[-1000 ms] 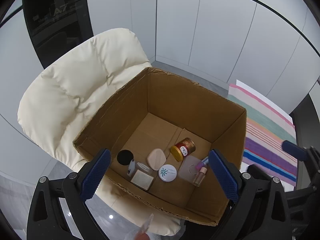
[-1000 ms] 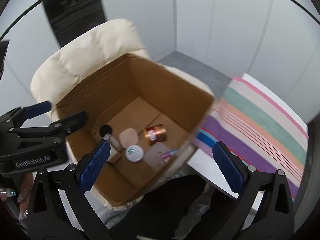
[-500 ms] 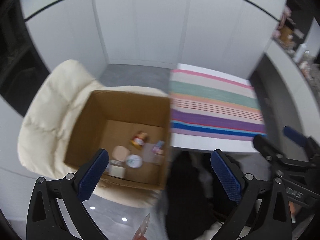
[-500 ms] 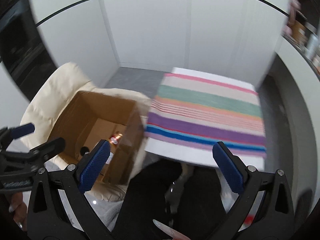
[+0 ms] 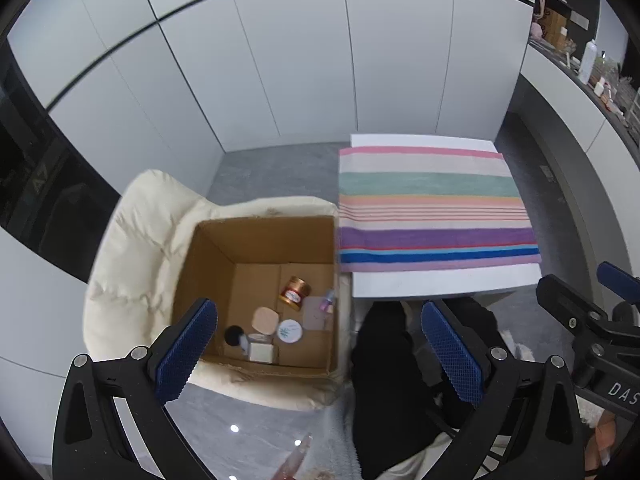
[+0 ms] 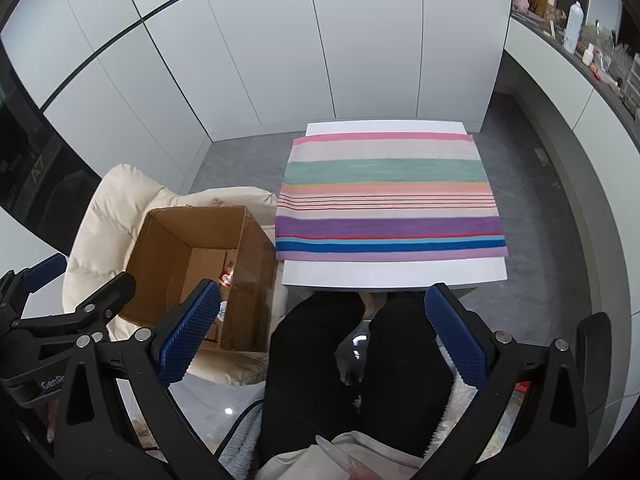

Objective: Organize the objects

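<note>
An open cardboard box [image 5: 208, 276] [image 6: 160, 248] sits on a cream padded chair [image 5: 132, 248]. On its floor lie a copper-lidded jar [image 5: 295, 293], a round white tin [image 5: 289, 331], a beige puff [image 5: 265, 319], a black brush [image 5: 234, 335], a white square case [image 5: 262, 351] and a small purple bottle [image 5: 327, 300]. My left gripper [image 5: 320, 352] is open and empty, high above the box's right side. My right gripper [image 6: 320, 328] is open and empty above the person's legs [image 6: 360, 360], right of the box.
A white table [image 6: 392, 274] with a striped cloth [image 6: 388, 200] [image 5: 432, 208] stands right of the box. White cabinet walls stand behind. A shelf with bottles [image 6: 572, 28] runs along the right. The floor is grey tile.
Both grippers have risen and pulled back from the box and swung right. The table and cloth have come fully into view. Both stay open and empty.
</note>
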`<state>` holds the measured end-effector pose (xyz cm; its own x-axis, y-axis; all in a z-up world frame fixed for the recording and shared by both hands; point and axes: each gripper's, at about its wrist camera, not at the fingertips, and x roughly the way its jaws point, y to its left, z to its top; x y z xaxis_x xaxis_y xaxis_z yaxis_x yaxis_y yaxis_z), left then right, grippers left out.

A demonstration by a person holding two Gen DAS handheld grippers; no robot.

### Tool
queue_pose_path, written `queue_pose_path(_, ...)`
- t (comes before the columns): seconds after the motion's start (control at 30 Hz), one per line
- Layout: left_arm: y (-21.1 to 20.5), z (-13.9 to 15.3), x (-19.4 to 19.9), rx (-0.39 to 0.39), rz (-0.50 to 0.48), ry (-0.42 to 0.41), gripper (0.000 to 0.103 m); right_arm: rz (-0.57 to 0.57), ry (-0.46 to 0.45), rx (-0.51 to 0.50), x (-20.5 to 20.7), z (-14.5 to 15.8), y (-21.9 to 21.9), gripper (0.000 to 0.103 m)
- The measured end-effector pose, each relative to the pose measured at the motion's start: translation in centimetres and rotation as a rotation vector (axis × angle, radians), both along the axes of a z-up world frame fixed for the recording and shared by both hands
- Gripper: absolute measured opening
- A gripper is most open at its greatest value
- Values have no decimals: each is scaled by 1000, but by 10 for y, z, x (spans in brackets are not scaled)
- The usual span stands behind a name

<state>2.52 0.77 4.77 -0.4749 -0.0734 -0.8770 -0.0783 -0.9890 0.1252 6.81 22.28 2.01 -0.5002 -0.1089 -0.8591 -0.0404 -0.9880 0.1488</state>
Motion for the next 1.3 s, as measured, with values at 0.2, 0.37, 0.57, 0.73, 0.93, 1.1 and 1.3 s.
queue_pose_path(0.2,-4,0,2,9,19,2,103,29,-20,1,0,-10,-7,103)
queue_pose_path(0.37,-9,-2,3,33,22,-11,103,33,-21,10,1,-13,-9,103)
queue_pose_path(0.57,-7,0,5,17,22,1,103,33,-17,15,3,-15,-11,103)
queue_pose_path(0.73,-7,-1,5,31,20,-8,103,23,-19,21,2,-17,-8,103)
queue_pose_path(0.93,-8,-1,5,39,19,-10,103,28,-27,17,2,-20,-9,103)
queue_pose_path(1.1,-8,-3,5,39,18,-17,103,29,-32,25,2,-21,-10,103)
queue_pose_path(1.3,-5,-3,7,36,10,-18,103,29,-33,26,2,-21,-10,103)
